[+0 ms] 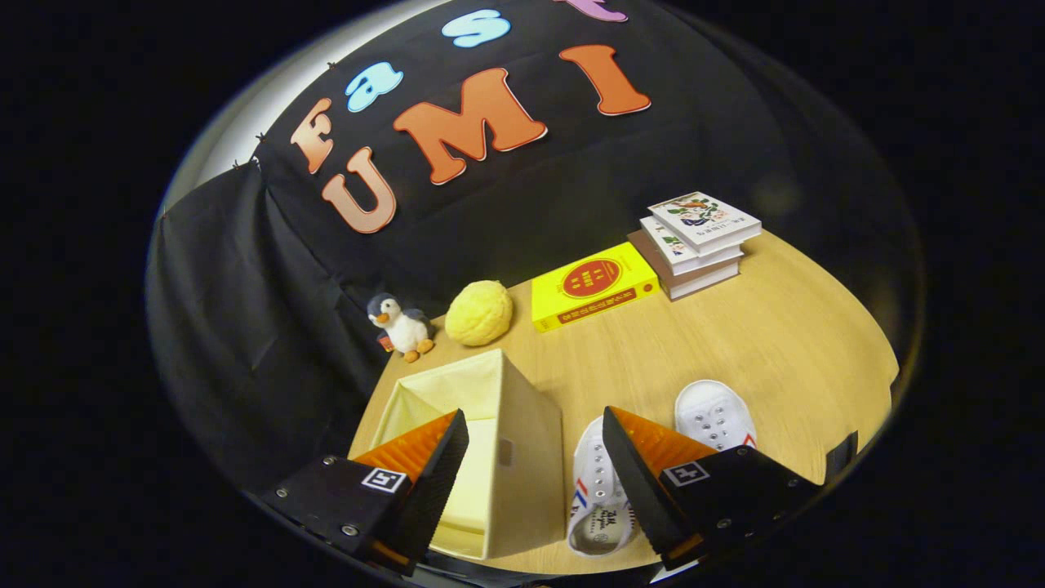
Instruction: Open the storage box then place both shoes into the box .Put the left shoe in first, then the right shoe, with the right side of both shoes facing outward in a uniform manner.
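Your gripper [535, 465] hangs above the wooden table [775, 351] and looks down at it. Its two fingers are spread wide apart. They hold nothing and they touch nothing.

The storage box [522, 441] is a pale cream cloth box. It sits under the gap between your fingers, more to the left-finger side. Its top is open, and you can see the light inside of it just past your left finger [424, 482]. That finger covers part of the opening. One side wall of the box faces the gap between the fingers.

Two white shoes stand on the table by your right finger [645, 465]. The nearer shoe [600, 506] is just beside the box, between the box and the right finger. It has red and blue stripes on its side and a row of little metal rings. You can see down into its opening. The right finger hides part of it. The other shoe [714, 412] is on the far side of that finger, and its round toe pokes out just ahead of the fingertip.

Far beyond the fingers, near the black cloth wall [269, 269], there is a toy penguin [400, 325], a bumpy yellow ball [479, 312], a yellow book [592, 286] lying flat, and a stack of books [698, 241].
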Available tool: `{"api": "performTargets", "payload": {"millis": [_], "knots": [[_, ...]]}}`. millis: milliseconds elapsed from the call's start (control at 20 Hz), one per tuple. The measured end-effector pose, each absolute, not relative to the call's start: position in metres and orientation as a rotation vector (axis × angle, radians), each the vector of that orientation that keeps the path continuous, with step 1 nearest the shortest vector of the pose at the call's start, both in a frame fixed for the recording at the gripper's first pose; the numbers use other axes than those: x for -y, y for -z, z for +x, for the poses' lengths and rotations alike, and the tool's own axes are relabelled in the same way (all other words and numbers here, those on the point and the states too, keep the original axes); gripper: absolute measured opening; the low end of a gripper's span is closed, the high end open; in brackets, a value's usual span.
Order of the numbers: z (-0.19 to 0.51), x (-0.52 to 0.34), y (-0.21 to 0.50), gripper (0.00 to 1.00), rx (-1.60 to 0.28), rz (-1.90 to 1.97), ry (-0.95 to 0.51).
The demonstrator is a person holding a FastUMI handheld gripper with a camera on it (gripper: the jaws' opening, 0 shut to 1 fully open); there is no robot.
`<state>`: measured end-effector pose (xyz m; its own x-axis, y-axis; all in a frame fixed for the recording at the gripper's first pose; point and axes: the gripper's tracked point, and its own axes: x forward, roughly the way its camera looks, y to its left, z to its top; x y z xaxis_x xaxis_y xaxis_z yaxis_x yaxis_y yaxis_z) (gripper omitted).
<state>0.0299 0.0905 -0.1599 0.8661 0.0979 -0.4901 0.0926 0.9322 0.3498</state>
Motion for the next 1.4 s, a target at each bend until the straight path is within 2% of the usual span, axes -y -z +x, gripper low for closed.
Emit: {"api": "performTargets", "payload": {"millis": [200, 400, 750, 950, 1200, 1400], "knots": [[0.015, -0.067, 0.205, 0.95, -0.625, 0.293, 0.053], [-0.002, -0.06, 0.254, 0.79, -0.758, 0.206, 0.074], [-0.027, -0.065, 0.311, 0.61, -0.942, 0.131, 0.039], [-0.028, -0.072, 0.328, 0.48, -0.998, 0.121, 0.014], [-0.024, -0.081, 0.338, 0.22, -1.053, 0.105, -0.009], [-0.025, -0.082, 0.339, 0.21, -1.055, 0.143, -0.015]]}}
